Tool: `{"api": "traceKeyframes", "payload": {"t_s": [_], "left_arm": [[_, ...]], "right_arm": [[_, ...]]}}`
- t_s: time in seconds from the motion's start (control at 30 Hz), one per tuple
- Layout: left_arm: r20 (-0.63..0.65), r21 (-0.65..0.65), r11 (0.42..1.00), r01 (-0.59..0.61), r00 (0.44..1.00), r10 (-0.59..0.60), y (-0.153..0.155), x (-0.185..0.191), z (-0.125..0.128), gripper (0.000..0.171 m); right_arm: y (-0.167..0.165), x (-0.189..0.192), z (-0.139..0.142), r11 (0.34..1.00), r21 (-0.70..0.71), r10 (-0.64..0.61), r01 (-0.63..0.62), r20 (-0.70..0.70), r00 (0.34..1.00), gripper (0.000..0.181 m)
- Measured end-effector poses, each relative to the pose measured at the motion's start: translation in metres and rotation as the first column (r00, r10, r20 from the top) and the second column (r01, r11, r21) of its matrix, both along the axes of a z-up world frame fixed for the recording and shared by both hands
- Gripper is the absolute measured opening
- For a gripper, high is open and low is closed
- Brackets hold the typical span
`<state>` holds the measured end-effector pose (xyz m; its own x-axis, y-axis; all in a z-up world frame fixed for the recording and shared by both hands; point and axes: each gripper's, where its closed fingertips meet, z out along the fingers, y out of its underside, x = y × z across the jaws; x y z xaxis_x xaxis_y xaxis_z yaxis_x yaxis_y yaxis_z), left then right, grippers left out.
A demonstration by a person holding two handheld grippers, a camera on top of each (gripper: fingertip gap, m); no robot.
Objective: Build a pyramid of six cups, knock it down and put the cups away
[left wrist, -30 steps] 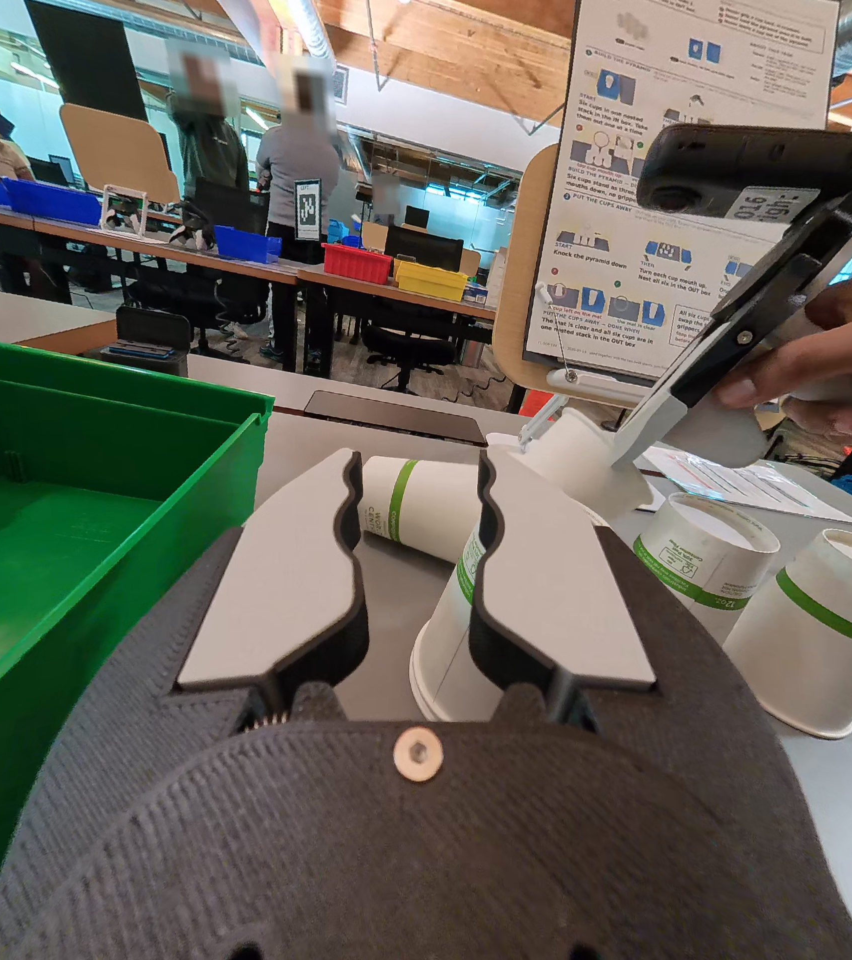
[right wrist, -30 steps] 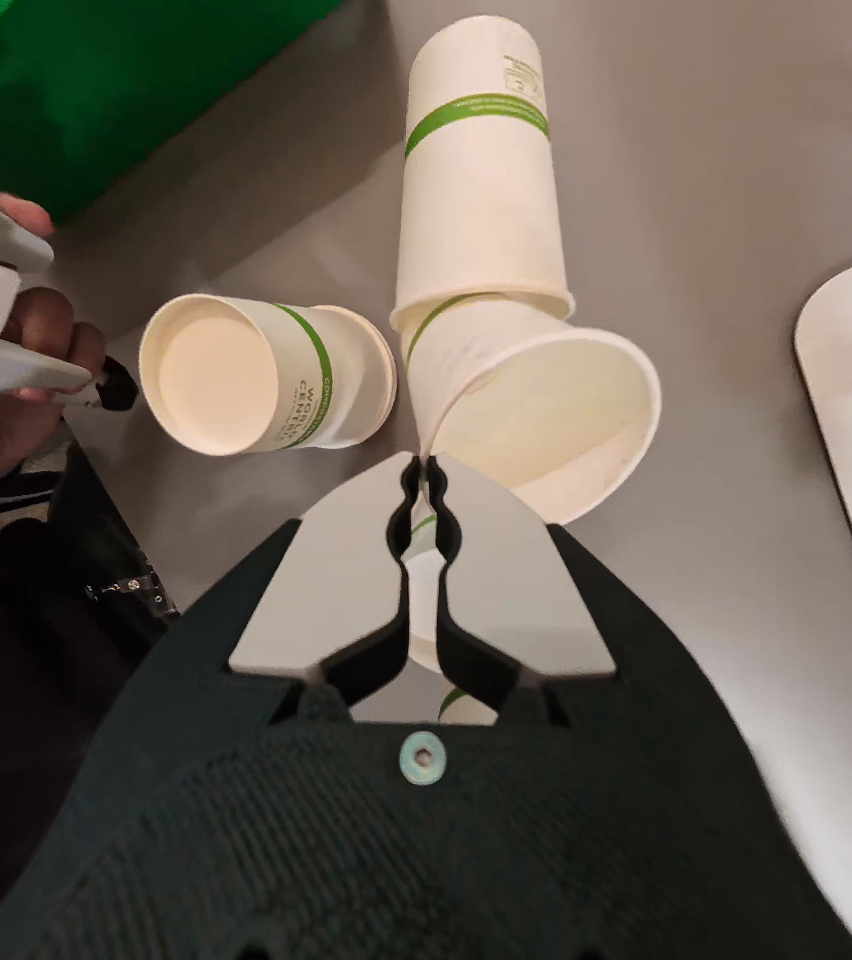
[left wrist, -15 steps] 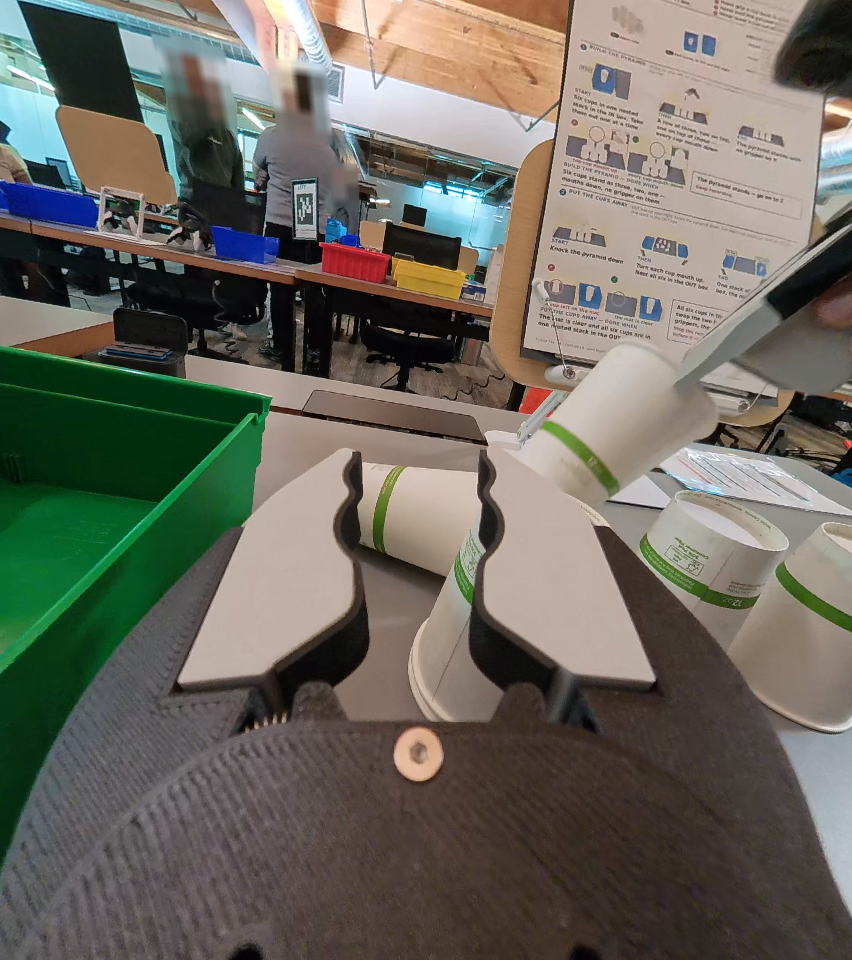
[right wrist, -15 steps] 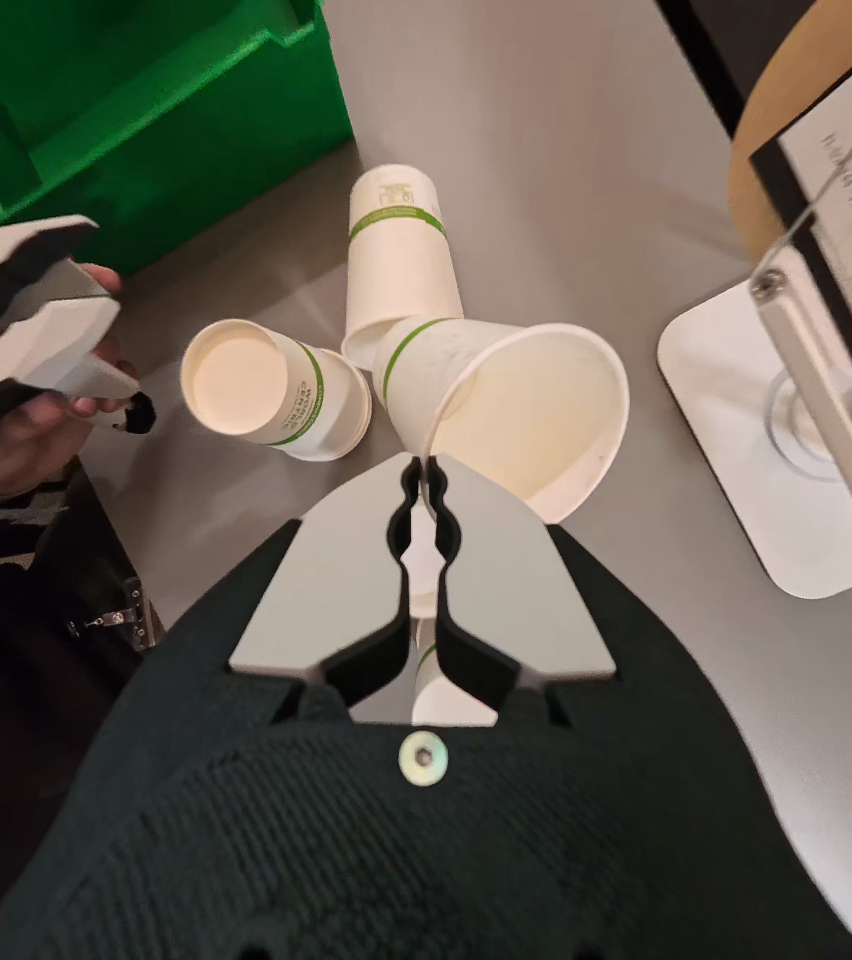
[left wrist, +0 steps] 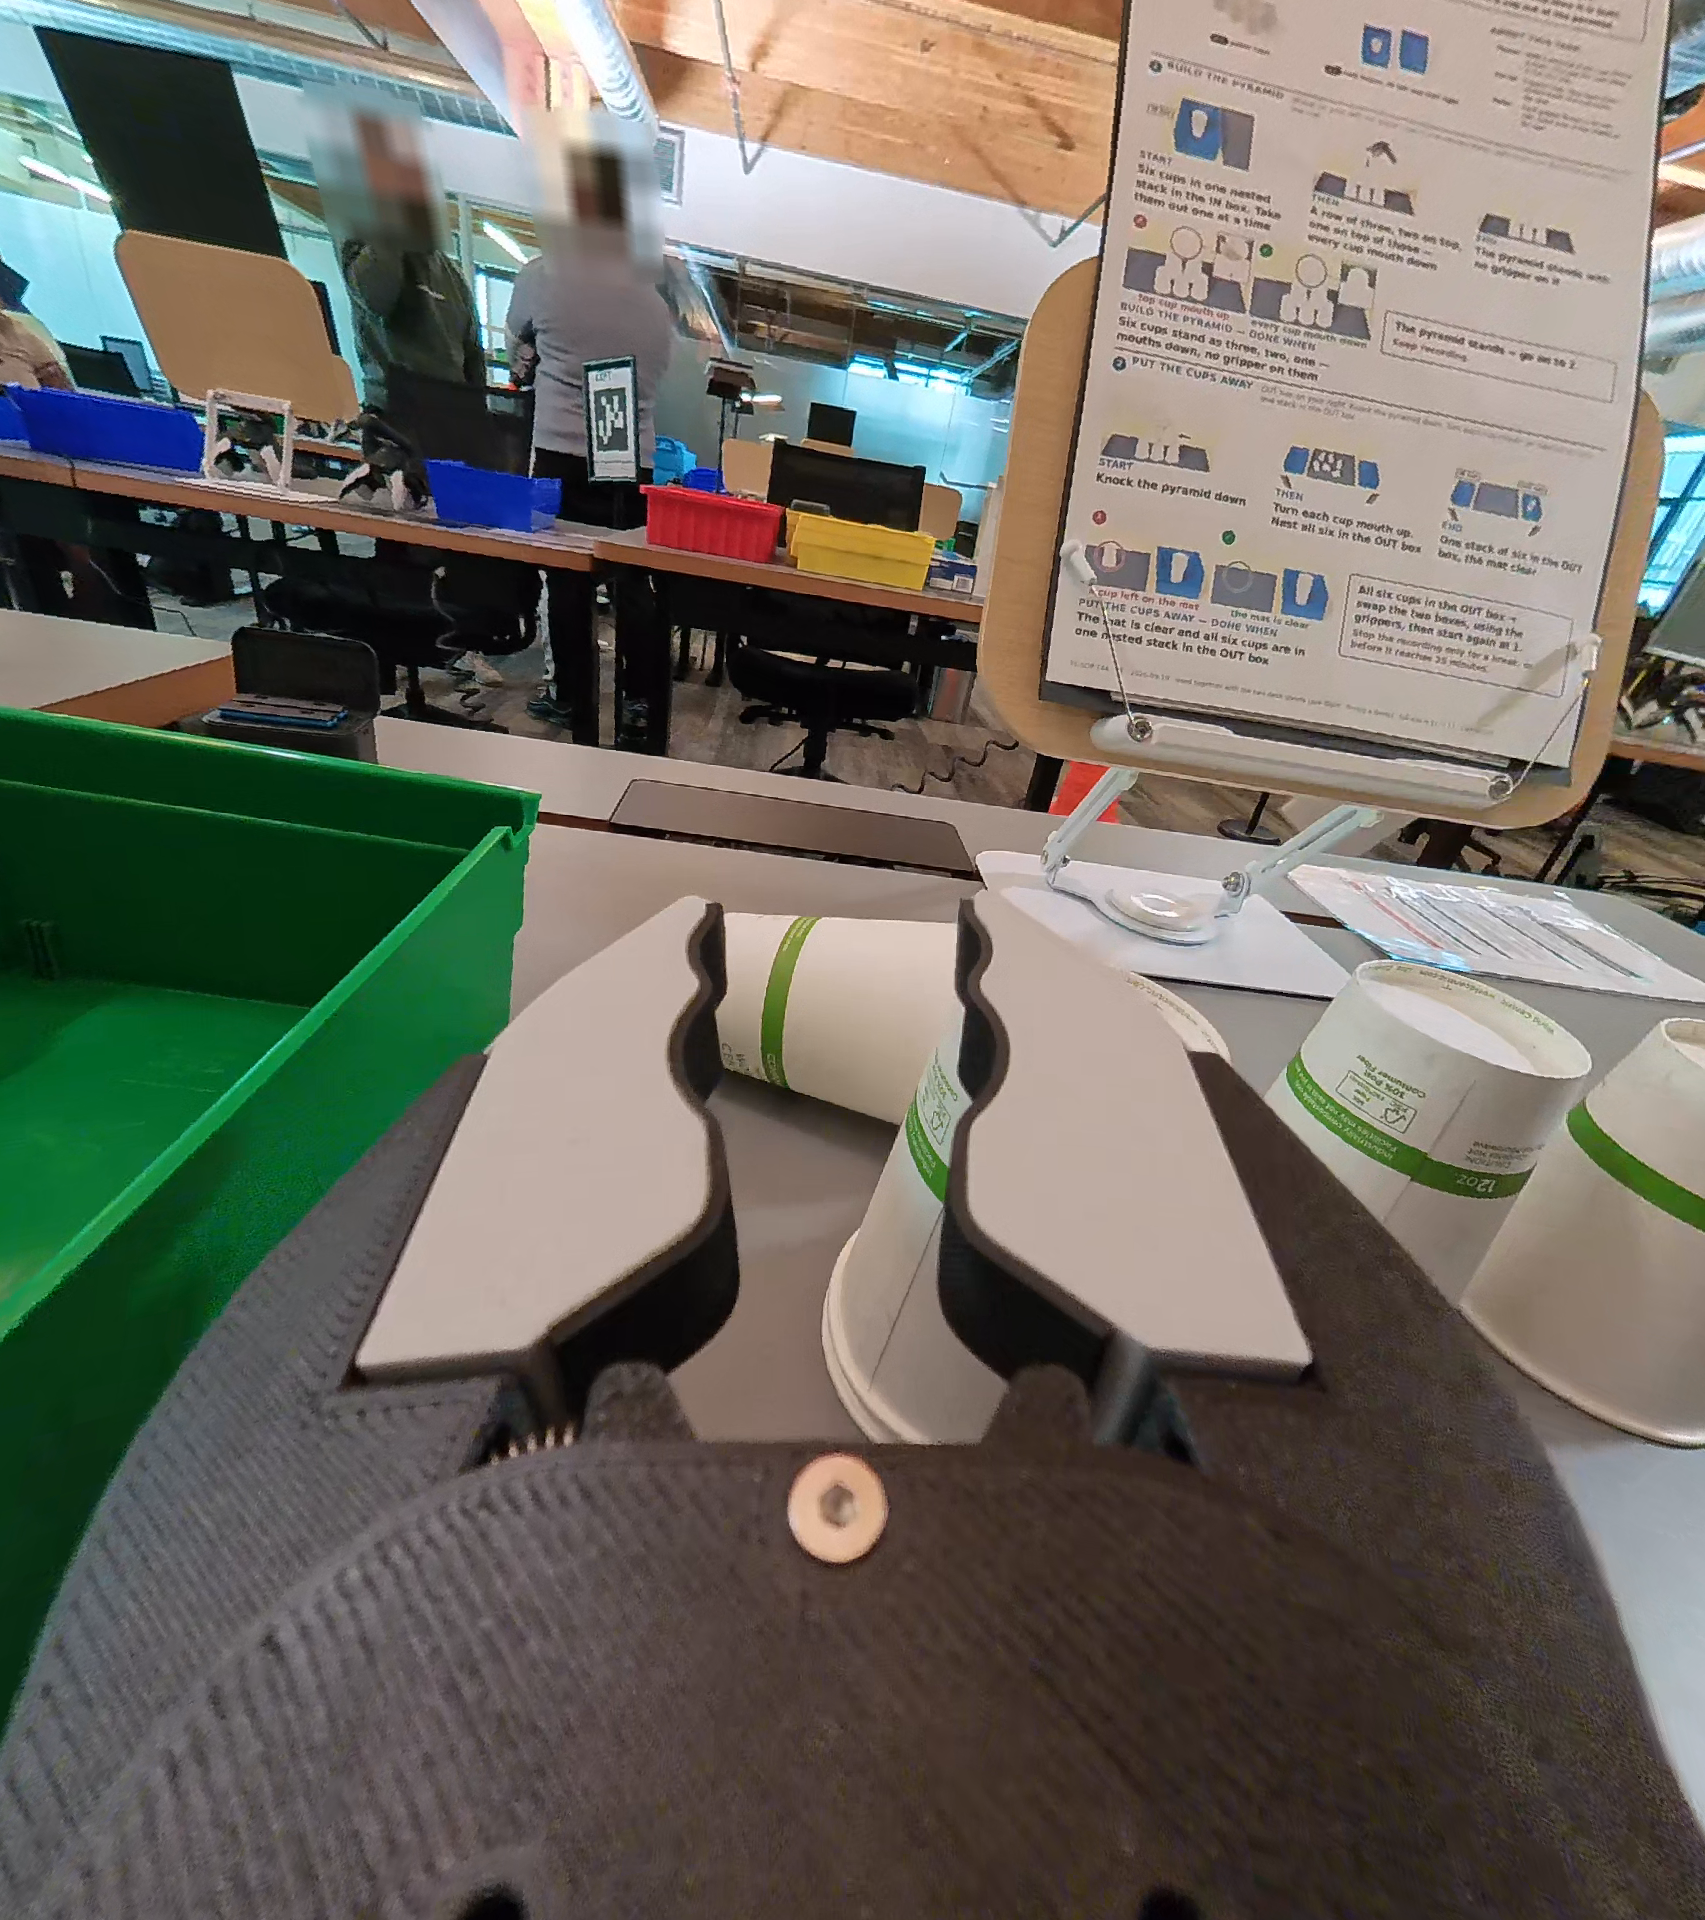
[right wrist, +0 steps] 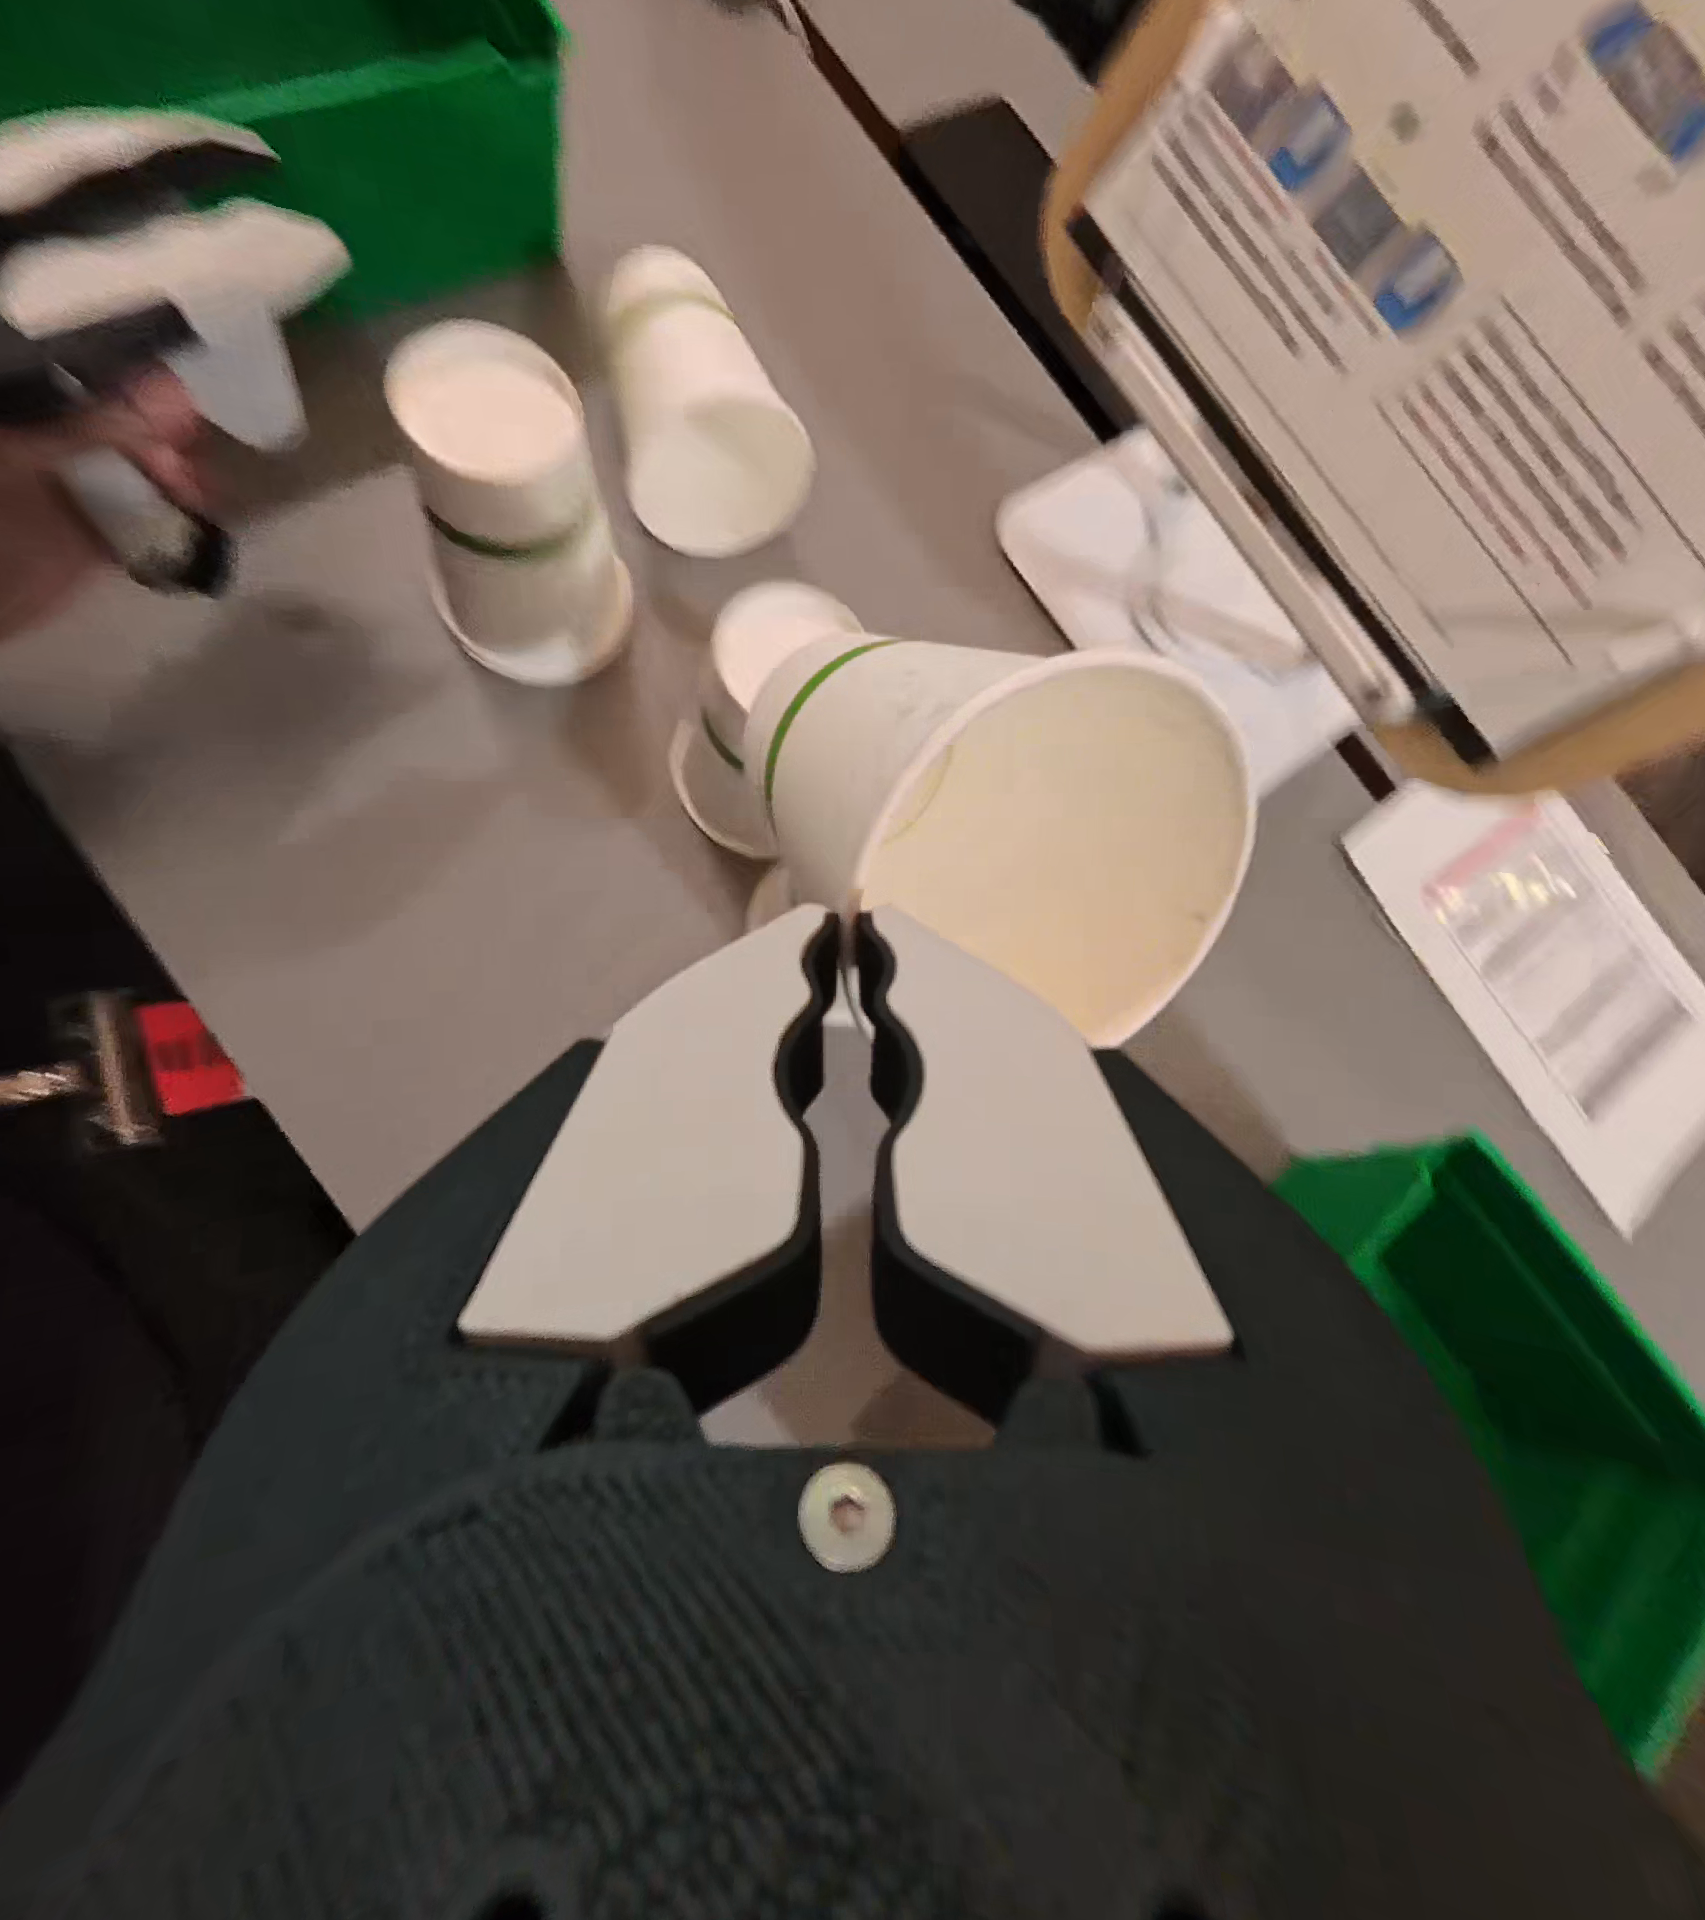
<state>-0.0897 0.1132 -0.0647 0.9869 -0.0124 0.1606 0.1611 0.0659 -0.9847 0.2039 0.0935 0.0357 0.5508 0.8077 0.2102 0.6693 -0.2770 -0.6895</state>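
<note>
Right gripper (right wrist: 846, 935) — jaws pinched on paper cup (right wrist: 1014, 821) rim.

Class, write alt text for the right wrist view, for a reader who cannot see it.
The right gripper is shut on the rim of a white paper cup with a green stripe, holding it above a grey table. Below it, more paper cups stand upside down or lie on their sides near a green bin, a sheet on a stand, and the left gripper.

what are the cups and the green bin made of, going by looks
The held cup looks like matte white paper with a green band: its thin rim flexes where the right gripper pinches it. The green bin looks like moulded plastic, slightly glossy, with smooth walls and a thick lip.
</note>
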Motion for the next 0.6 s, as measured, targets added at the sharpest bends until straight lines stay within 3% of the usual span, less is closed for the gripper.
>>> {"api": "traceKeyframes", "payload": {"t_s": [0.13,0.3,0.6], "left_arm": [[-0.028,0.005,1.000,-0.016,0.999,0.016,-0.002,-0.001,0.001,0.042],[-0.020,-0.002,1.000,-0.019,1.000,0.019,-0.001,-0.002,-0.001,0.043],[-0.021,-0.009,1.000,-0.011,1.000,0.010,0.000,0.000,-0.002,0.043]], "right_arm": [[-0.020,0.059,-0.038,0.990,0.035,-0.143,0.140,0.099,0.985,0.003],[-0.025,0.107,-0.086,0.988,0.013,-0.145,0.151,0.384,0.912,0.004],[-0.028,0.123,-0.151,0.990,-0.099,-0.014,0.102,0.646,0.764,0.003]]}}
